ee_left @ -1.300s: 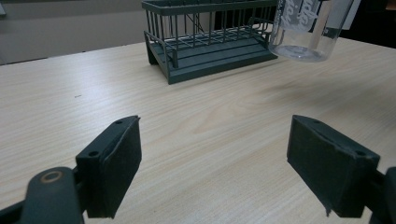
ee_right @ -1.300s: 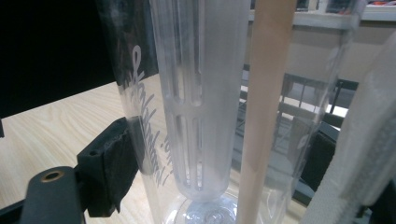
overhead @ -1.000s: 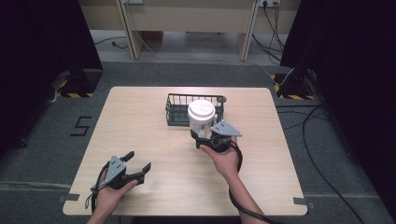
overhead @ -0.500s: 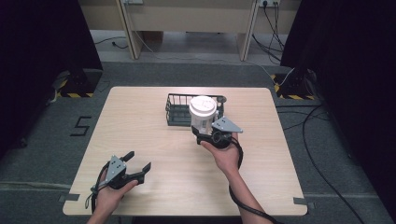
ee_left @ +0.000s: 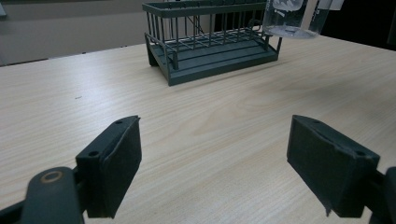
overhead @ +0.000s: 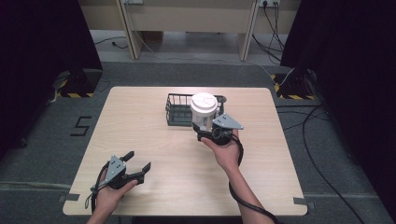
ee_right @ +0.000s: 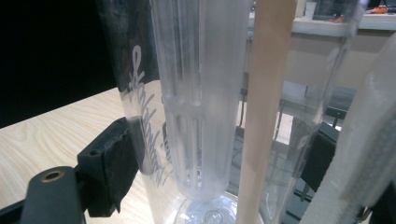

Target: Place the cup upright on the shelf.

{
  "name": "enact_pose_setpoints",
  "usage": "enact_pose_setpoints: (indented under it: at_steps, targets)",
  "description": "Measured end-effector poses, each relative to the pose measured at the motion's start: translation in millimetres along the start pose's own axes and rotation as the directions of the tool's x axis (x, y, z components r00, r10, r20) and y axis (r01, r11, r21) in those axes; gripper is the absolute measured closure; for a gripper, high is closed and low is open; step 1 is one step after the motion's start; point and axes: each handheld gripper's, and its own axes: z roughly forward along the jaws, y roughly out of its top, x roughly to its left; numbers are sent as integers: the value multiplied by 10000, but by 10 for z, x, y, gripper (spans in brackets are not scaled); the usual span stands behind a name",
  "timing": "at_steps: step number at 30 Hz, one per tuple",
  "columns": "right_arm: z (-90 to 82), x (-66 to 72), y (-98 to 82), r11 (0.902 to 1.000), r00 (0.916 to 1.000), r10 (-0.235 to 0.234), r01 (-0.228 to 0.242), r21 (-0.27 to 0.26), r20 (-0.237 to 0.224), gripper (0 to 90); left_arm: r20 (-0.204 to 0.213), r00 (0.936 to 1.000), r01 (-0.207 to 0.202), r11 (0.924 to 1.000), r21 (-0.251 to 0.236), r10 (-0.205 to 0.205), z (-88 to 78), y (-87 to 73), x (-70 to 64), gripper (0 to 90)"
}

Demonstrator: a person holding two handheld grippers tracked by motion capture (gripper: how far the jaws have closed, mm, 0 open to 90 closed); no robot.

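My right gripper (overhead: 208, 128) has its jaws pinching the clear plastic cup (overhead: 203, 112) low on its wall, held above the surface just at the wire basket (overhead: 177, 112). It looks light, thin and slick, so I judge a gentle squeeze safest. My left gripper (overhead: 139, 163) rests spread, nothing between.

Left gripper (overhead: 135, 166) low at near left, jaws spread wide, hand wrapped round its handle. Right gripper (overhead: 208, 132) raised at centre, forearm stretched forward, jaws clamped.
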Motion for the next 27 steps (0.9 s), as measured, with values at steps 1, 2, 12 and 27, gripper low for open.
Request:
enact_pose_setpoints:
  at_steps: [1, 2, 12, 27]
  targets:
    - [2, -3, 4, 10000, 10000, 36, -36, 7, 1, 188, 1, 10000, 4, 10000, -5, -4, 1, -1, 0, 173]
    - [5, -11, 9, 10000, 10000, 3, -3, 12, 8, 188, 1, 10000, 6, 10000, -5, -6, 1, -1, 0, 173]
    - [32, -52, 79, 10000, 10000, -10, 10, 31, 97, 188, 5, 10000, -3, 10000, -8, 3, 2, 1, 0, 173]
    - [96, -93, 198, 9999, 9998, -128, 126, 77, 166, 188, 3, 10000, 16, 10000, -42, -16, 2, 2, 1, 174]
